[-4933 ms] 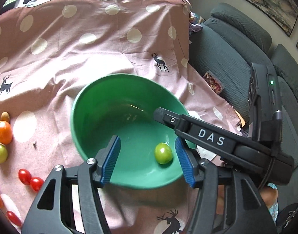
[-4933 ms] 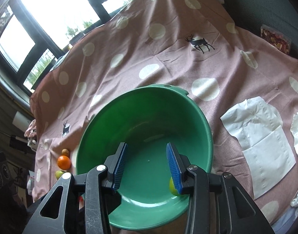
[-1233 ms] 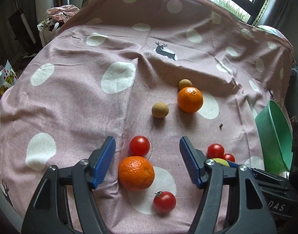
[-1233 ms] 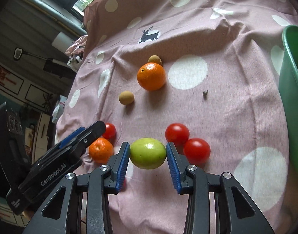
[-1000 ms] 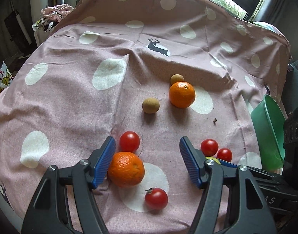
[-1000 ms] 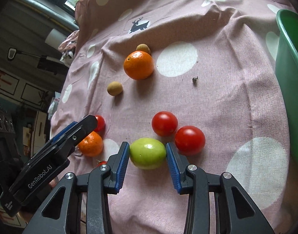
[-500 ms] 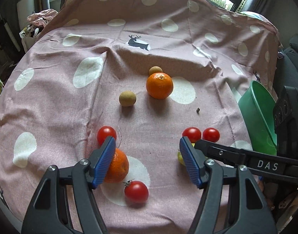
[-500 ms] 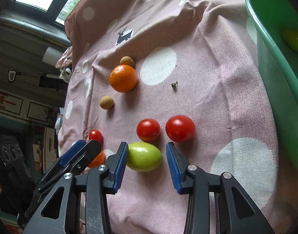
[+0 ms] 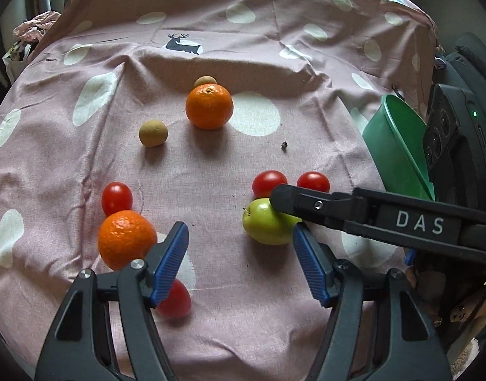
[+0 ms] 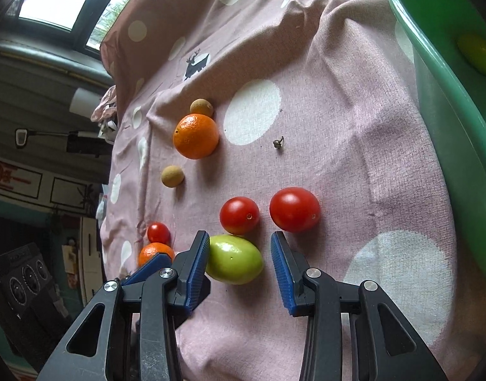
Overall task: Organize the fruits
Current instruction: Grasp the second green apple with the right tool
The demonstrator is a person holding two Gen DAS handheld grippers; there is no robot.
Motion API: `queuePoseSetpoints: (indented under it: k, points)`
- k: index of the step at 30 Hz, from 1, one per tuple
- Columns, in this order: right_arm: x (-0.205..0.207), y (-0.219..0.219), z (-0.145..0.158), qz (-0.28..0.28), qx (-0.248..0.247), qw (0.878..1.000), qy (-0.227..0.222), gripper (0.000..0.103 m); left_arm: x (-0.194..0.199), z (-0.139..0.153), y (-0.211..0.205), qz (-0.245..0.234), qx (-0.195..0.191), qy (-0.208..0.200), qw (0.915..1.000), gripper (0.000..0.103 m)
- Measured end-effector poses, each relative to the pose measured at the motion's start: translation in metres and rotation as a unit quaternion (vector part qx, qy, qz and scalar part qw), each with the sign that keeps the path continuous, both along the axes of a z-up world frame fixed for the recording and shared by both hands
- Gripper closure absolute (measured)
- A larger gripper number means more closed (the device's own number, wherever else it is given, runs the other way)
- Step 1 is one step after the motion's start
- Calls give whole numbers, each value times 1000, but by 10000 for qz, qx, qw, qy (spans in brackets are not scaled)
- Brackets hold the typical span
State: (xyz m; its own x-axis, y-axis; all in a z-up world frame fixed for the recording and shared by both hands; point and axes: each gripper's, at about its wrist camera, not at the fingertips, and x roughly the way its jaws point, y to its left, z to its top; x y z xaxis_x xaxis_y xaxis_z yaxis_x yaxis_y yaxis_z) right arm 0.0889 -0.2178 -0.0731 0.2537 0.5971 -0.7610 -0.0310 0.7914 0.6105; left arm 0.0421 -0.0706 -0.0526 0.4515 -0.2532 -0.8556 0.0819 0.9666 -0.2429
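A: Your right claw (image 10: pixel 239 255) has just opened wide: the smooth green oval fruit (image 10: pixel 234 263), pinched between those blue pads a second ago, lies loose on the pink spotted cloth surface (image 10: pixel 354 133).

B: Regrip before lifting. Left claw (image 9: pixel 239 247) gapes empty; green plastic bowl (image 10: pixel 446 101) waits beyond.

Apple (image 10: pixel 234 263) between the right tongs (image 10: pixel 239 268), tomatoes (image 10: pixel 239 215) just behind, bowl (image 10: pixel 449 101) right.
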Motion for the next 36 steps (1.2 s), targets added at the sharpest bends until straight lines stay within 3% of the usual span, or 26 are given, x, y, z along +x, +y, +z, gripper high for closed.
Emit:
queuePoseSetpoints:
  k: [12, 19, 36]
  points:
    - [2, 7, -5, 149, 153, 9997, 111, 63, 7, -14, -6, -35, -156, 146, 9998, 40]
    - [1, 12, -6, 262, 134, 9996, 48, 63, 9, -18, -11, -151, -309, 187, 9992, 58]
    - [-13, 13, 25, 338, 70, 9979, -543, 63, -5, 11, -9, -194, -313, -342, 9987, 58]
